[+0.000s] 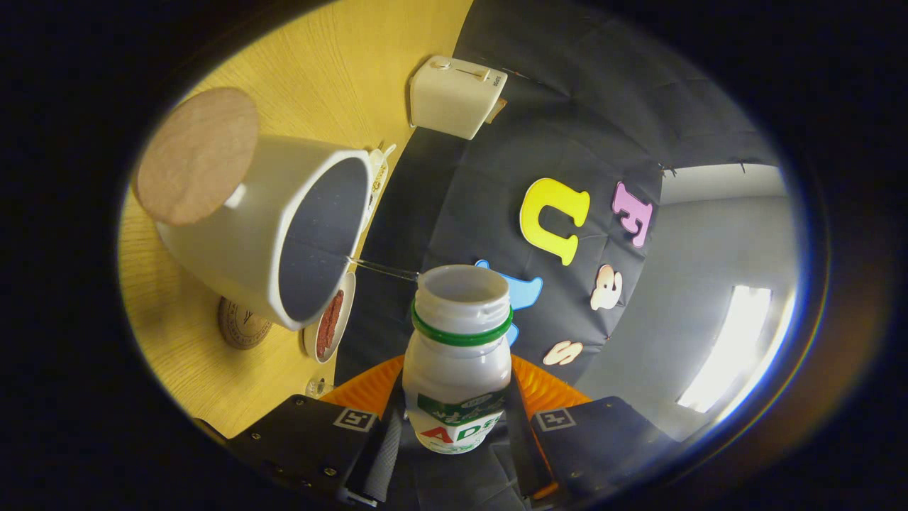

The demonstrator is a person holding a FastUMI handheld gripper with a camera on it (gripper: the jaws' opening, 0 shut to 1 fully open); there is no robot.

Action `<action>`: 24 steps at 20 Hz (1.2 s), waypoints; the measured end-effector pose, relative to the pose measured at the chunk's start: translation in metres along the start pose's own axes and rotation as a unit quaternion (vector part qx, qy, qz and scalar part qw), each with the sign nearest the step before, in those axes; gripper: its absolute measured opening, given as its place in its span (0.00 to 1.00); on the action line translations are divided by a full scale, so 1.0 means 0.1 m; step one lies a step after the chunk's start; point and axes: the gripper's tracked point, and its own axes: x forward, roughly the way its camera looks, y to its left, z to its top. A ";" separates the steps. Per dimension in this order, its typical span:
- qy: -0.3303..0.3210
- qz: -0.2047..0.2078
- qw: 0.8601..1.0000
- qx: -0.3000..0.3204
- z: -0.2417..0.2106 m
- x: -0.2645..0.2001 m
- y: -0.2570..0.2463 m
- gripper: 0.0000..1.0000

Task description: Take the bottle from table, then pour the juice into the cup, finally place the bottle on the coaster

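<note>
Wooden table (333, 64) is carrying a white cup (262, 227) beside a round coaster (197, 155); the gripper (454, 426) is pinching the tipped, uncapped bottle (457, 362), a thin stream (383, 269) reaching the cup.

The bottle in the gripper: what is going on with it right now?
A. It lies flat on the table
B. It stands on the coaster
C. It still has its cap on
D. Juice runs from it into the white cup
D: the bottle, held between the gripper fingers with its mouth open, sends a thin stream across to the rim of the white cup.
</note>
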 end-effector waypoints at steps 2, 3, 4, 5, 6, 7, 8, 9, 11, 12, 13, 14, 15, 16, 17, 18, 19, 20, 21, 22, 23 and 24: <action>0.001 0.000 1.000 -0.003 0.00 0.01 0.01 0.66; 0.000 0.000 1.000 -0.004 0.00 0.00 0.01 0.66; 0.001 0.000 1.000 -0.006 -0.01 0.00 0.02 0.66; 0.000 -0.001 1.000 -0.007 -0.01 -0.01 0.02 0.66; 0.000 -0.001 1.000 -0.009 0.00 0.00 0.02 0.66; 0.000 -0.002 1.000 -0.010 0.00 0.00 0.01 0.66; -0.001 -0.002 1.000 -0.010 0.00 0.00 0.01 0.66; -0.001 -0.003 1.000 -0.011 0.00 -0.01 0.01 0.66; -0.002 -0.003 1.000 -0.014 0.01 0.00 0.01 0.66; -0.002 -0.003 1.000 -0.015 0.00 0.00 0.01 0.66; -0.002 -0.004 1.000 -0.016 0.02 0.00 0.01 0.66; -0.003 -0.004 1.000 -0.017 0.01 0.00 0.00 0.66; -0.003 -0.005 1.000 -0.019 0.01 0.00 0.00 0.66; -0.004 -0.007 1.000 -0.021 0.02 0.00 -0.01 0.66; -0.005 -0.009 1.000 -0.024 0.03 0.00 -0.01 0.66; -0.007 -0.011 1.000 -0.028 0.05 0.00 -0.01 0.66; -0.008 -0.013 0.999 -0.031 0.05 -0.01 -0.02 0.66; -0.009 -0.014 0.999 -0.034 0.05 -0.01 -0.01 0.66; -0.010 -0.014 0.999 -0.036 0.06 -0.01 -0.02 0.66; -0.010 -0.014 0.999 -0.037 0.07 0.00 -0.01 0.66; -0.011 -0.014 0.999 -0.038 0.07 0.00 -0.01 0.66; -0.011 -0.014 0.999 -0.041 0.08 0.01 -0.02 0.66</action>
